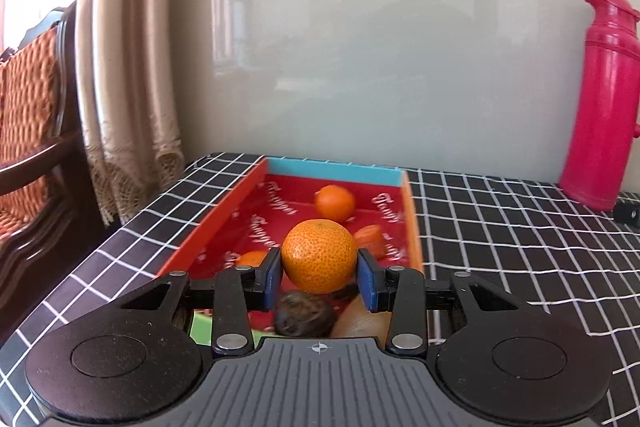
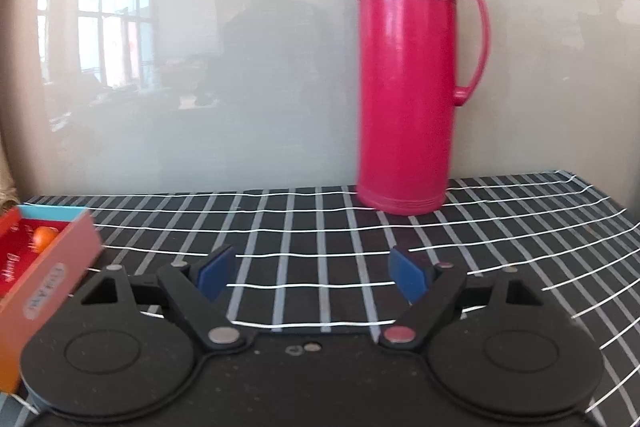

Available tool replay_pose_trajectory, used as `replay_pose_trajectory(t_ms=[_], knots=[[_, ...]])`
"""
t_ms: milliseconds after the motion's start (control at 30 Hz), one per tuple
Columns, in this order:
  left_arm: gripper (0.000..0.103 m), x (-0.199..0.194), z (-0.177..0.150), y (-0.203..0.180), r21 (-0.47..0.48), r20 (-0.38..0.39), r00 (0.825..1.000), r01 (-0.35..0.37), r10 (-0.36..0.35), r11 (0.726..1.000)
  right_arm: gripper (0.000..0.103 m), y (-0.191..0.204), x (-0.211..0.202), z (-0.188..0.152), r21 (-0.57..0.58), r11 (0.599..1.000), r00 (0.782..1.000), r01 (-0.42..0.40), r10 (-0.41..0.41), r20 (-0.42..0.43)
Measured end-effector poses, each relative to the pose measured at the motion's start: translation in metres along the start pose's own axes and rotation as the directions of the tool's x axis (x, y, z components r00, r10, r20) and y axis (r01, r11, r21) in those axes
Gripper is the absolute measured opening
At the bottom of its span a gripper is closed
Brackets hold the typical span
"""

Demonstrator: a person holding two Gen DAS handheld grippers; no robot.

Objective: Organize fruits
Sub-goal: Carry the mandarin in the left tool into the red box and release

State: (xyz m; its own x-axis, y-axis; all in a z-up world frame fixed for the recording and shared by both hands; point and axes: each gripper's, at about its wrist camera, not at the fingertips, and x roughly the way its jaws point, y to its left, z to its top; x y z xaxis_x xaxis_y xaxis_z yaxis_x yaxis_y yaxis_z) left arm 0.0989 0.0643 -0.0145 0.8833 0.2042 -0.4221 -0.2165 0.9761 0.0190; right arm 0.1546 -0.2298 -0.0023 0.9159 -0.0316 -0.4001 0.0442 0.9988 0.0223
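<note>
My left gripper [image 1: 319,273] is shut on an orange mandarin [image 1: 319,254] and holds it above the near end of a red box [image 1: 208,227] with a blue far wall. In the box lie another mandarin [image 1: 335,202], a carrot piece [image 1: 370,239], a part-hidden orange fruit [image 1: 251,259], a dark wrinkled fruit [image 1: 306,313] and a pale brown fruit [image 1: 362,321]. My right gripper [image 2: 312,273] is open and empty above the checked cloth. The box [image 2: 56,267] shows at its left with one mandarin [image 2: 43,237] inside.
A tall pink thermos [image 2: 404,75] stands at the back by the glossy wall, also in the left wrist view [image 1: 598,99]. A black-and-white checked cloth [image 2: 320,227] covers the table. A wooden chair [image 1: 36,131] and curtain [image 1: 128,67] stand beyond the table's left edge.
</note>
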Motion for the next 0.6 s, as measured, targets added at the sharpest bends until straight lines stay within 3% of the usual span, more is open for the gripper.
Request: replay_pose_trajectory(t_ms=[600], knots=[[0.039,0.013,-0.006,0.047,-0.057,-0.023,0.998,-0.064,0.063,0.996,0.084,0.068,-0.002,-0.005,-0.106,0.990,0.996,-0.093,0.092,-0.015]])
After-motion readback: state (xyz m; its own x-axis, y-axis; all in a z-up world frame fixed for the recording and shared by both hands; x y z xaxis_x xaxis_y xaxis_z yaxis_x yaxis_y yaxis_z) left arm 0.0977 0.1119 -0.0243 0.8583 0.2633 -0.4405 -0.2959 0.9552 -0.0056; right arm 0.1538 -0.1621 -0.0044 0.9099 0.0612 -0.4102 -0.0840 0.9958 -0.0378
